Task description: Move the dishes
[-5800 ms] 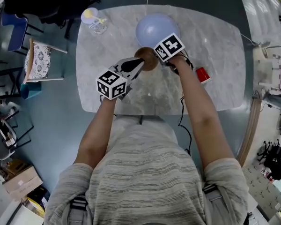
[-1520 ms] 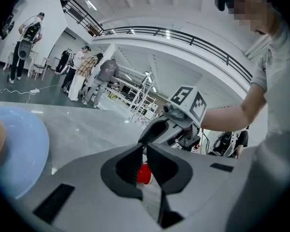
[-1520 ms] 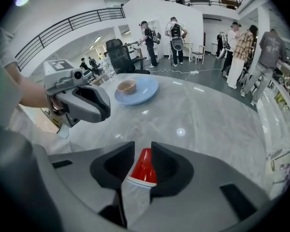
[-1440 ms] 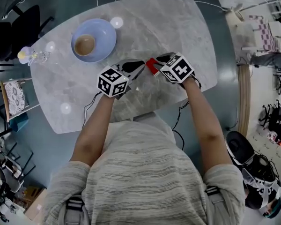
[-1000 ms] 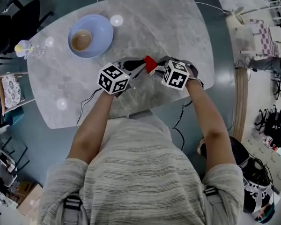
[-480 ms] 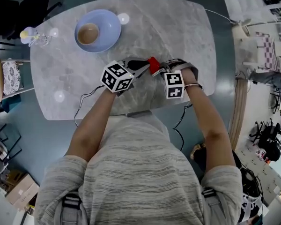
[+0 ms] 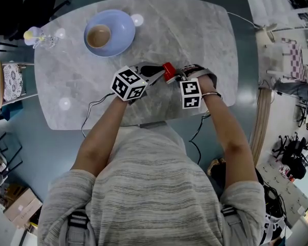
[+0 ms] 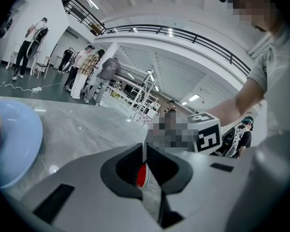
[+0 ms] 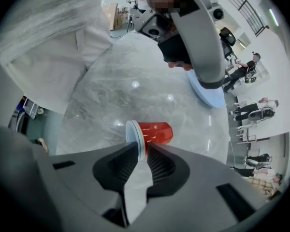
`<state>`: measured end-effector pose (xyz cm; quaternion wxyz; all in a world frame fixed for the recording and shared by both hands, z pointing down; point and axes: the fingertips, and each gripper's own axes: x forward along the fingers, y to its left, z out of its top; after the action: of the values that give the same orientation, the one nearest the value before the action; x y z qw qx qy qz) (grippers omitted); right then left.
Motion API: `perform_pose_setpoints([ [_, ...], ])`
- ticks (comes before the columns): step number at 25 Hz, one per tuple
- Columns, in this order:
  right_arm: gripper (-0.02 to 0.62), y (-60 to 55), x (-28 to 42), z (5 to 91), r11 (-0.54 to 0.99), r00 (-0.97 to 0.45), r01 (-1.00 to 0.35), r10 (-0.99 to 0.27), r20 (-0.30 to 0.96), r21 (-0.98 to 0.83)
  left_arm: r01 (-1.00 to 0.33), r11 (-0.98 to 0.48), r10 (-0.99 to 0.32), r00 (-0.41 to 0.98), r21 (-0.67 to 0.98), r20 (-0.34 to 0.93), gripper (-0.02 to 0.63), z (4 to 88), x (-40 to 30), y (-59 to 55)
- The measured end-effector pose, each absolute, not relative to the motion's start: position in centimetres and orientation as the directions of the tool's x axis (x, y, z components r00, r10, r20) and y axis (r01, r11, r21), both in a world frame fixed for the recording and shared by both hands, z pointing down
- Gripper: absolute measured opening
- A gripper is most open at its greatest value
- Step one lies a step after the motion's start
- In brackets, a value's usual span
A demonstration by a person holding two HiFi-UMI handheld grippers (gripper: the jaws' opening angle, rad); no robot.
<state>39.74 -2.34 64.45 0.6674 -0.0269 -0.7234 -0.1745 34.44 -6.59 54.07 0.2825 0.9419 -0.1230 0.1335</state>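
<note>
Bottle (image 7: 38, 36) with a yellow cap stands at the tabletop's (image 7: 195, 35) far left corner. Just right of the bottle, by the far edge, sits the pale blue plate (image 7: 122, 32), with a brown bowl (image 7: 98, 36) on its left part.

Well apart from the plate, about mid-width and nearer the near edge, the two grippers meet. The left gripper (image 8: 144, 152) comes in from the left and points slightly downward. Its jaws are together, the tips closed to a thin slit with nothing between them. Through the hollow behind the tips a strip of white rim and red wall shows just ahead.

That is the cup (image 9: 155, 132), red with a white rim. It is turned on its side just off the left gripper's tips, with its base toward the plate. Whether it rests on the tabletop I cannot tell.

The right gripper (image 9: 142, 151) points steeply down over the cup. Its jaws have just been closing and now pinch the cup's wall at the rim. One pad is on the mouth side and the other on the red outside.
</note>
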Motion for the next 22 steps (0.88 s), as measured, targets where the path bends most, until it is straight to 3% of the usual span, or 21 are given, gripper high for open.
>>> perform_pose_setpoints([
  [13, 0.052, -6.4, 36.3, 62.0, 0.97, -0.121, 0.194, -0.125, 0.985, 0.147, -0.358, -0.798, -0.218, 0.922, 0.485, 0.321, 0.04, 53.2, 31.1, -8.4],
  [22, 0.052, -9.6, 32.4, 59.7, 0.998, -0.163, 0.046, 0.05, 0.985, -0.043, -0.418, -0.774, -0.291, 0.902, 0.476, 0.318, 0.039, 52.8, 27.4, -10.1],
])
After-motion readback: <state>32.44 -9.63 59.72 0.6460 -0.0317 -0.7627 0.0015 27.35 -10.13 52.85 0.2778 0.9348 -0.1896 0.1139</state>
